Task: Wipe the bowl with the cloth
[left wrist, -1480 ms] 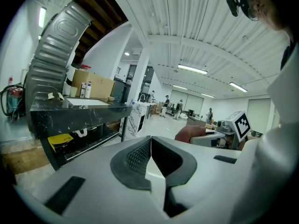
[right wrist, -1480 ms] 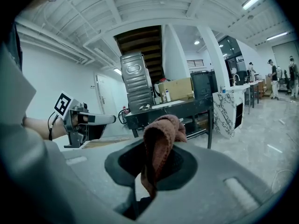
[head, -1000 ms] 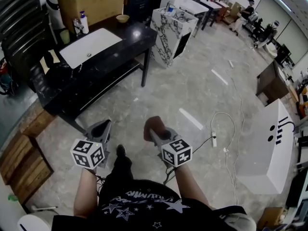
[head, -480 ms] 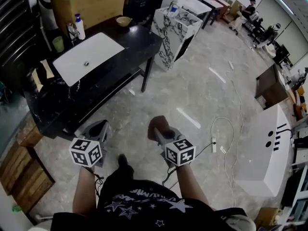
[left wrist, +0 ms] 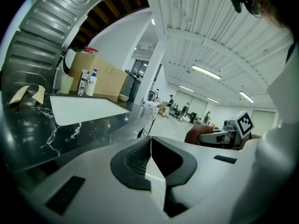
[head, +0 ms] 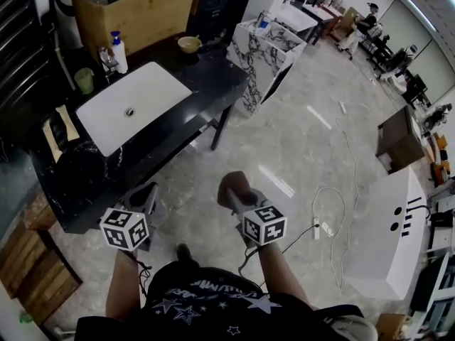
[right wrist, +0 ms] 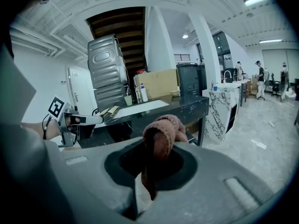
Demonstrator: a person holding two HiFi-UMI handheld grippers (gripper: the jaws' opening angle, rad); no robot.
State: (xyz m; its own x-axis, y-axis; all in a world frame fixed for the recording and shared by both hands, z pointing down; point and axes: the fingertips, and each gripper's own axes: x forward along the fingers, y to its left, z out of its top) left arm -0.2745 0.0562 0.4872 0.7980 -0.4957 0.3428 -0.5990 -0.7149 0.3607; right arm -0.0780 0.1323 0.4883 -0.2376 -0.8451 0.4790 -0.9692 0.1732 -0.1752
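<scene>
Head view: the bowl (head: 189, 44) sits on the black bench (head: 213, 73) in the upper left of the frame, beyond the white sink basin (head: 131, 105) and well apart from both tools. The left gripper (head: 146, 192) and the right gripper (head: 240, 199) hang over bare floor at the lower centre, with the cloth (head: 229, 183) bunched at the right one's tip. The step in hand looks like the approach to the bench. To do it well, bring the cloth up beside the bowl, free the left tool to steady the rim, and leave enough cloth hanging loose to sweep the inside. The shirt at the bottom edge bears lettering among stars, too blurred to read. The pump bottle (head: 119, 52) shows no legible label.

Left gripper view: the fingers (left wrist: 133, 160) are pressed together with nothing between them, so they would need to part before bracing anything. The bowl shows small at centre left, on the far end of the bench. No writing can be read here.

Right gripper view: the fingers pinch the brown cloth firmly, a fold bulging above them and a tail hanging below. The bowl lies at upper centre on the bench, beside the cardboard box (right wrist: 159, 84). The marker cubes carry only black-and-white square patterns, no words.
</scene>
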